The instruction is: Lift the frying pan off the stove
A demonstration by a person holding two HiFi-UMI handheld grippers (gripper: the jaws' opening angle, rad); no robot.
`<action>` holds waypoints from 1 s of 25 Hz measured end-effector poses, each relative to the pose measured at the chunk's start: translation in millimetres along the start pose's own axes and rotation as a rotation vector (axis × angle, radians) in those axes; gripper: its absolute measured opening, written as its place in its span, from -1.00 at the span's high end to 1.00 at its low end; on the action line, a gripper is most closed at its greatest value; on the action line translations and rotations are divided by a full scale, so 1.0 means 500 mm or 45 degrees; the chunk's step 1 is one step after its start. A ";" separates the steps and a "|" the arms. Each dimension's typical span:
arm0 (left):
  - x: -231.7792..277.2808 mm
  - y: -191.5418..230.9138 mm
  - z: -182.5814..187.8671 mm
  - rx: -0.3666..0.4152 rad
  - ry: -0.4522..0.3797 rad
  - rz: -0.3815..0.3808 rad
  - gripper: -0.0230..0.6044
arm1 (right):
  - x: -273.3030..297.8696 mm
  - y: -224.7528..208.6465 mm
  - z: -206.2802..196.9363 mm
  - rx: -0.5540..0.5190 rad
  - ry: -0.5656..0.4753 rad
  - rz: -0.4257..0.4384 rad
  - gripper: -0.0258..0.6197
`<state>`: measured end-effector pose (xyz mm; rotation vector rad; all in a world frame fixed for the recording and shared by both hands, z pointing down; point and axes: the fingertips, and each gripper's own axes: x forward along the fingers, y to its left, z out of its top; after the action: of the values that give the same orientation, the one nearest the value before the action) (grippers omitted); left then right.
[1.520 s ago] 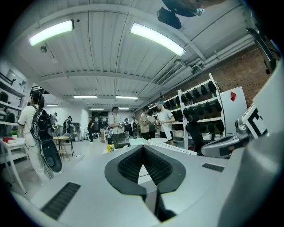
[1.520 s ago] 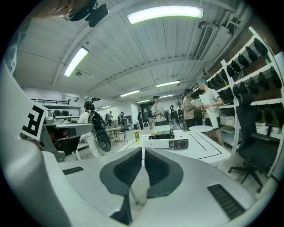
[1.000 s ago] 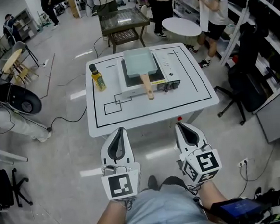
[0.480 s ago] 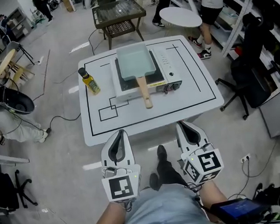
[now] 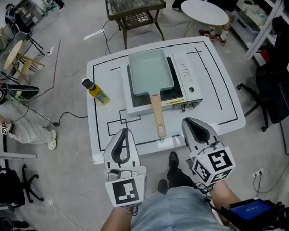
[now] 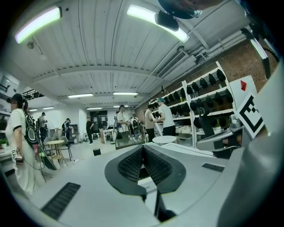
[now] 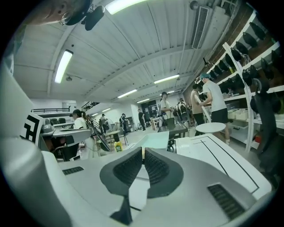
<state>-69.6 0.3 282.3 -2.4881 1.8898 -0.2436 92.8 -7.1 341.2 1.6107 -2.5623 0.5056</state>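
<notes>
Apparently oil in bottle, pan on stove

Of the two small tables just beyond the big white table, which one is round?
The round white table, on the right in the head view. The other, the dark table, is rectangular and has a grid-like top.

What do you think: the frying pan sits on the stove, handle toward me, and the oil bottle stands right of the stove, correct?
Not quite. In the head view the oil bottle stands left of the stove, not right. The frying pan does sit on the stove, handle toward you.
</notes>
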 end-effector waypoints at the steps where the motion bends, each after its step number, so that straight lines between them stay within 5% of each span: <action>1: 0.015 0.003 0.008 -0.001 -0.001 0.015 0.87 | 0.017 -0.007 0.011 -0.003 0.000 0.015 0.77; 15: 0.130 0.053 0.101 0.046 -0.083 0.225 0.87 | 0.179 -0.034 0.124 -0.075 -0.046 0.256 0.77; 25: 0.179 0.102 0.051 -0.020 -0.009 0.248 0.87 | 0.235 -0.045 0.091 -0.060 0.058 0.265 0.76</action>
<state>-91.9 -101.7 262.5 -2.2890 2.1198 -0.2173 65.3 -131.7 331.2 1.3092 -2.7007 0.4861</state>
